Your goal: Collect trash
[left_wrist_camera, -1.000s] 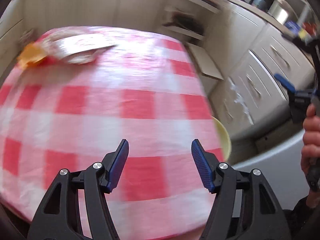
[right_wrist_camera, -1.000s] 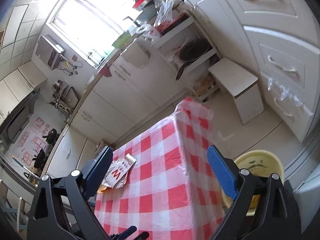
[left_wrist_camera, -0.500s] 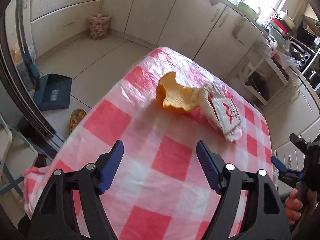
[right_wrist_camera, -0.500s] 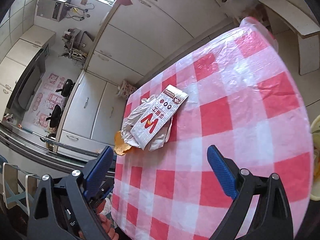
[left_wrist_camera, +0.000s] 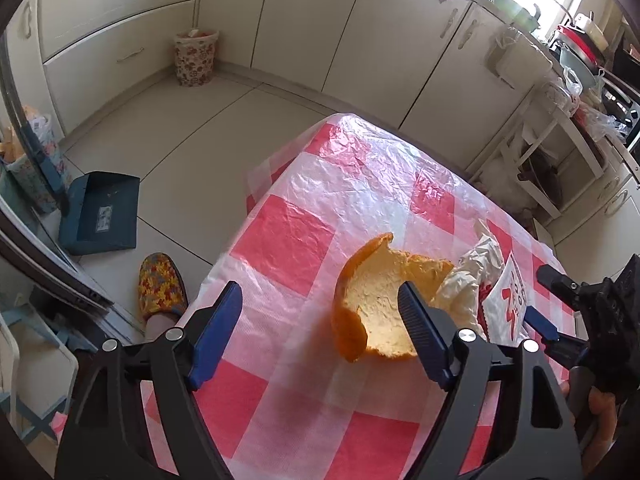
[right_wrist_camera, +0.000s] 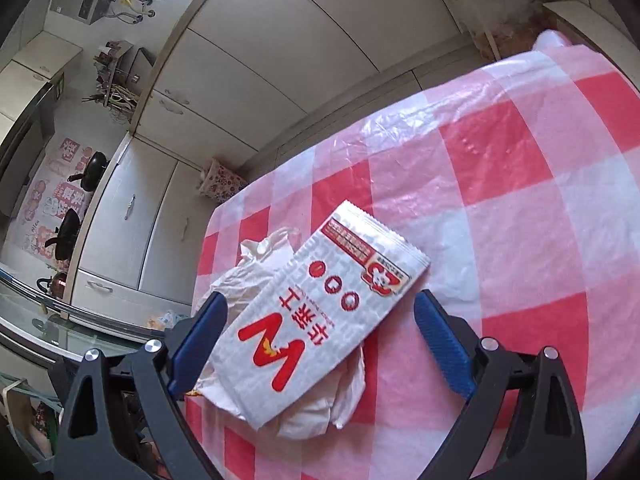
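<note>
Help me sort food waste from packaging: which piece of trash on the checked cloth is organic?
The orange peel, a curved rind, orange outside with pale pith inside. The printed paper bag and the crumpled white wrapper beside it are packaging.

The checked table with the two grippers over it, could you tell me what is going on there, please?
A person is clearing trash off the red-checked tablecloth with a handheld gripper in each hand. The left gripper is open beside the orange peel, touching nothing. The right gripper has just been closing; its jaws straddle the printed paper bag on crumpled wrapping, not yet gripping it.
</note>
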A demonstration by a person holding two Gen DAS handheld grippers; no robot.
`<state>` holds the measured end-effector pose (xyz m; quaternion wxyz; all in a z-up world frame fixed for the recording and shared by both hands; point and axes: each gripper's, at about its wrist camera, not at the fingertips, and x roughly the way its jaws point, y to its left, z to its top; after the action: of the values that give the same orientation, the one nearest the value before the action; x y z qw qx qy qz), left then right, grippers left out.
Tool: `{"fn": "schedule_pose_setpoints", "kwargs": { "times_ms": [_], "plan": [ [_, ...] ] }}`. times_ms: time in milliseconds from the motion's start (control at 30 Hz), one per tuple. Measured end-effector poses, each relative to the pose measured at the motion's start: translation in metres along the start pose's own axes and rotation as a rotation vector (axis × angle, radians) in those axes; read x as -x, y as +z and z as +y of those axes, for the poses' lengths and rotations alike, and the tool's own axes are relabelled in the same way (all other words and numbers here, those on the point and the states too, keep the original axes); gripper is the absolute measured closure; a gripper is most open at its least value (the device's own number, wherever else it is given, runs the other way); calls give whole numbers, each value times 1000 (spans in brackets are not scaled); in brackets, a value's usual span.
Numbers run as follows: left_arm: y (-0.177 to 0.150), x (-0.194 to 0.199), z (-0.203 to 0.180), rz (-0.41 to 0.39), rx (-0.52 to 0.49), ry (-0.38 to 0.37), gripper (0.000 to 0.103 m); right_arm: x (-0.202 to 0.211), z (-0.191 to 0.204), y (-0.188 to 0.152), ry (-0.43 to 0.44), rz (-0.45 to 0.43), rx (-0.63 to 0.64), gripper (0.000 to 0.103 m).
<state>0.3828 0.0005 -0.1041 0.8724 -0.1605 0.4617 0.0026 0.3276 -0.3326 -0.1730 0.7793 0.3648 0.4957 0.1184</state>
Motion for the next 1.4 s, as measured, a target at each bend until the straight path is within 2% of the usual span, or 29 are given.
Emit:
{"fn": "schedule_pose_setpoints", "kwargs": {
  "times_ms": [33,67,100,133,167,300,467,633,800,933,967,1067,1100,1167,1200,1233,1267,1300,1333,1400],
  "plan": [
    [1,-1,0,0,-5,-5,42,-7,1,0,3,12,8,42],
    [2,-3,-2,2,-14,-13,48,-11,2,-1,12,24,17,51],
    [2,-4,-4,8,-33,-26,63,-14,2,-3,21,39,23,74],
    [1,-5,-6,13,-49,-35,81,-16,0,-4,24,49,29,93],
    [-1,-5,-6,17,-58,-40,89,-13,-1,-7,23,46,34,95],
    [-12,8,-1,9,-64,-70,96,7,-2,-10,66,6,44,99],
    [-35,38,6,5,-88,-106,97,39,9,-21,102,-6,122,100],
    [-75,73,25,19,-97,-148,97,75,12,-47,98,55,187,100],
    [-109,101,41,19,-118,-158,97,107,9,-67,66,78,201,100],
    [-125,108,41,34,-181,-129,96,124,-14,-77,-14,75,161,100],
    [-127,108,39,38,-196,-118,94,124,-23,-78,-31,91,140,100],
    [-126,104,32,48,-220,-96,80,118,-45,-79,-85,118,71,100],
    [-125,103,27,45,-226,-88,71,115,-51,-80,-85,125,48,99],
    [-122,99,19,29,-231,-67,66,112,-58,-83,-80,126,17,75],
    [-120,96,16,29,-227,-66,66,110,-57,-83,-89,113,18,46],
    [-120,93,14,27,-217,-70,66,111,-54,-83,-92,96,31,39],
    [-120,92,12,26,-204,-74,66,109,-49,-83,-82,90,52,39],
    [-119,90,10,26,-191,-74,71,105,-46,-84,-71,101,65,39],
    [-118,88,7,23,-187,-65,85,100,-41,-85,-70,112,82,39],
    [-119,90,4,18,-189,-65,92,93,-33,-88,-86,119,119,39]
  ]
}}
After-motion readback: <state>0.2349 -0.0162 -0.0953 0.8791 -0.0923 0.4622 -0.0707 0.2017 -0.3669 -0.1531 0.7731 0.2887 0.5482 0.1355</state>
